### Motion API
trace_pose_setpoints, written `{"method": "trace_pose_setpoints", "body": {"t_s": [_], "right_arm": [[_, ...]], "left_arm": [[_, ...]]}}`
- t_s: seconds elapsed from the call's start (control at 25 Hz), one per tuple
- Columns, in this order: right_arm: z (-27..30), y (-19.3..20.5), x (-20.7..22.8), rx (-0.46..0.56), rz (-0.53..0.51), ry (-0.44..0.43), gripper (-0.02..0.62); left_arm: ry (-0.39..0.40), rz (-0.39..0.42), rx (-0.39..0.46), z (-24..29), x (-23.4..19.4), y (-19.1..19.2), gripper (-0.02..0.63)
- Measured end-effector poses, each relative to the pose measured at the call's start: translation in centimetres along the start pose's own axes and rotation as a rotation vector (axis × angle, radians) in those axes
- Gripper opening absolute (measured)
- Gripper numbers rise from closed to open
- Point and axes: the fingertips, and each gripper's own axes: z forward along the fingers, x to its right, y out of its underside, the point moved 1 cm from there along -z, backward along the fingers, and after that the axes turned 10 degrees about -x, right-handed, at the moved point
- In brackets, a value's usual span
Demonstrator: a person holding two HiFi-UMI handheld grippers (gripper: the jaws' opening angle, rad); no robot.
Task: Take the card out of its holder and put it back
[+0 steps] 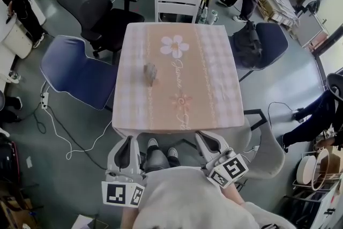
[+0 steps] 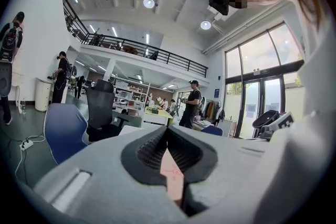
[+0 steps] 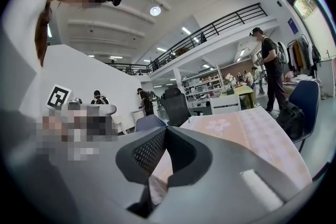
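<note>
With our left gripper (image 1: 128, 143) and right gripper (image 1: 210, 142) both closed, empty, near the table (image 1: 214, 88) edge, we should open one before squarely approaching the card holder (image 1: 150, 73) mid-table.

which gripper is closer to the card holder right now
Left, by a little. The left gripper is off the near edge of the table, just left of the holder; the right gripper is farther out to its right.
</note>
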Motion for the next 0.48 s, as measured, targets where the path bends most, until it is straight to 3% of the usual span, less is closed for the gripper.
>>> {"method": "trace_pose_setpoints", "body": {"t_s": [0.48], "right_arm": [[7.7, -2.8, -3.5, -0.021, 0.021, -0.019, -0.003]], "left_arm": [[0.053, -0.031, -0.052, 2.8, -6.2, -1.6, 0.0]]}}
